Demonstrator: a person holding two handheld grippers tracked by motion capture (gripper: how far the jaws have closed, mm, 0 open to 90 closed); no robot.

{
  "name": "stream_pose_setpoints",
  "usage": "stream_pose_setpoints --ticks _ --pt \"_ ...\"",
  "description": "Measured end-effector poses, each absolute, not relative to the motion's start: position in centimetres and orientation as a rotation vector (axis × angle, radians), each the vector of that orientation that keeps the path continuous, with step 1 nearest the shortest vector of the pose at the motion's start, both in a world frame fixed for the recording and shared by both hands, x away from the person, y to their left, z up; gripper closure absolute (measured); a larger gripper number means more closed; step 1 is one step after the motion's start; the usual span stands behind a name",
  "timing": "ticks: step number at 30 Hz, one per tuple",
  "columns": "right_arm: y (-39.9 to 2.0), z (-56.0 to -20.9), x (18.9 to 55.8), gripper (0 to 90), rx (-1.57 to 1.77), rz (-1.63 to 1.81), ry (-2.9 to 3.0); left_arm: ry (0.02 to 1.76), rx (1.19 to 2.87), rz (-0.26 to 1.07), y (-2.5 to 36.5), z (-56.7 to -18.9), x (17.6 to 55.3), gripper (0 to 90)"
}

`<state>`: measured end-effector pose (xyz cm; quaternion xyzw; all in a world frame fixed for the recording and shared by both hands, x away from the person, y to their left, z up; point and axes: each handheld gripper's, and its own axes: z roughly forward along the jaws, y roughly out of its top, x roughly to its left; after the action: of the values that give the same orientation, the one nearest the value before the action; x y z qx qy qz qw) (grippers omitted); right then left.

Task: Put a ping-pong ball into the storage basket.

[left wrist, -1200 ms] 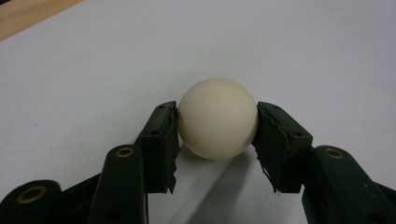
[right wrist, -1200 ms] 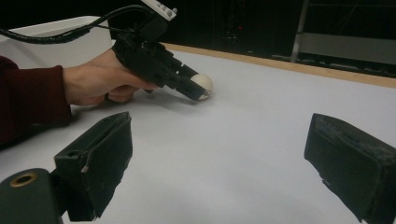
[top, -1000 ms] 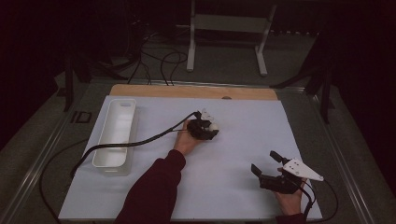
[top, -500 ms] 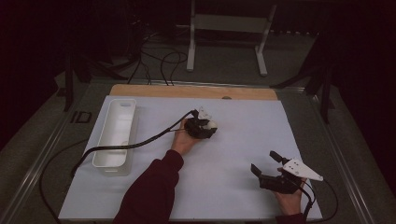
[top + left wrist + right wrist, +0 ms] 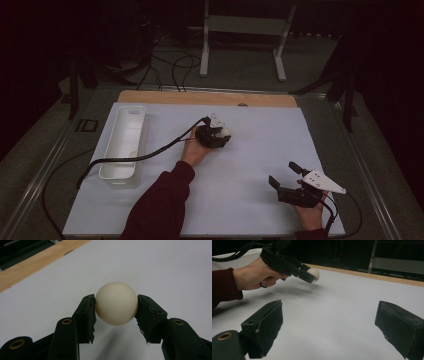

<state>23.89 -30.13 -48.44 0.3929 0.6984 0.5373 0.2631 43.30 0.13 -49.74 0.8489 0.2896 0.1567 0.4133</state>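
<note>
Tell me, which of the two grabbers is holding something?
The left gripper, out over the middle of the white mat. Its jaws pinch a cream ball. The right gripper, near the person's edge, stands open with nothing between its jaws.

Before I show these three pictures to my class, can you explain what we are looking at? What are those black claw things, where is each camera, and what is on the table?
A person sits at a table with a hand-held two-jaw gripper in each hand. The high view looks down from above; the other two cameras ride on the grippers and look along their jaws. The left gripper is shut on a cream ball, held just above the white sheet. The right gripper is open with nothing between its jaws. A white tray lies on the sheet at the left, and a wooden strip runs along the far edge.
</note>
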Motion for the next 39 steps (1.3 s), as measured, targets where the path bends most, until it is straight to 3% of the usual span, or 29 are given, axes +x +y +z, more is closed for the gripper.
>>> stream_pose_setpoints --ticks 39 --pt "-30.0 -48.4 23.9 7.6 1.058 1.453 1.891 0.726 2.093 0.475 2.7 -47.1 41.4 50.6"
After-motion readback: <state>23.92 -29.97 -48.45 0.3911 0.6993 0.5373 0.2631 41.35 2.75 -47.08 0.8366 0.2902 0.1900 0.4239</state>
